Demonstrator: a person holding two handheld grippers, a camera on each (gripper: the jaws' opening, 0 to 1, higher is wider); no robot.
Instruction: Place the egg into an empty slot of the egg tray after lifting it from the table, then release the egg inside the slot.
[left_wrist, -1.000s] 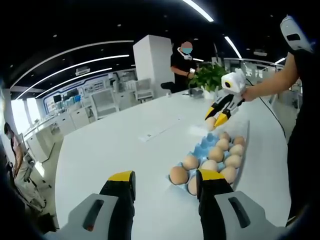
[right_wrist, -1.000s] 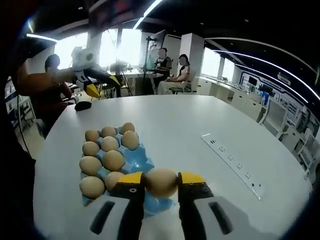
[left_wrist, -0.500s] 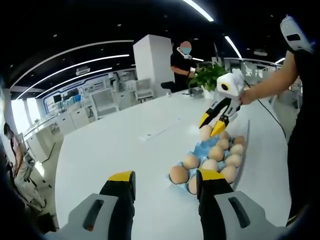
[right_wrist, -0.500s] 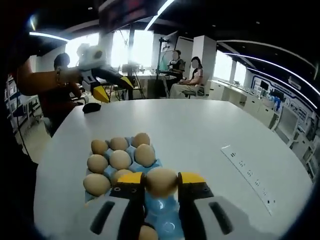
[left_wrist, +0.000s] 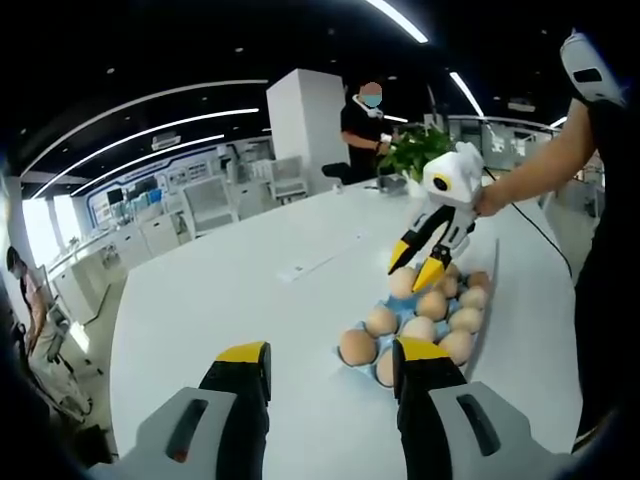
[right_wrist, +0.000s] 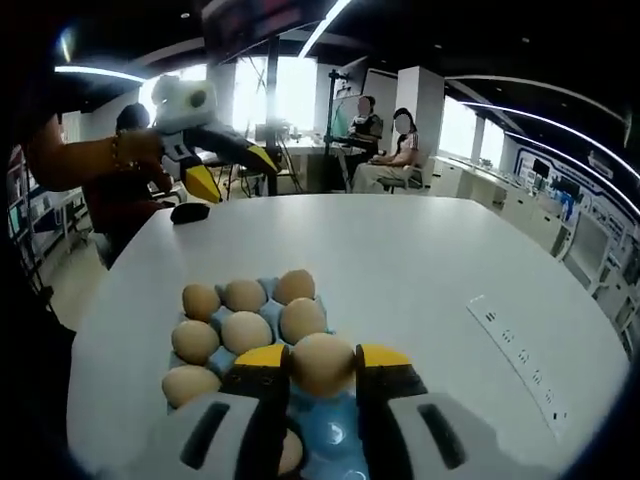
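White office bench (right_wrist: 420, 270) with blue egg tray (right_wrist: 330, 435).
Right tongs (right_wrist: 322, 368) clamp the brittle egg (right_wrist: 322, 364) by its sides; left tongs (left_wrist: 330, 365) stand apart.

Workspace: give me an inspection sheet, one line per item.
Surface: white table, mostly bare.
Job's things: blue egg tray holding several eggs; one egg clamped above it.
Clutter: dark object at the far edge; power strip.
Grippers: right gripper shut on the egg; left gripper open, empty.
Cables: one cable trailing from the person's hand.
Surroundings: office, seated people, potted plant.
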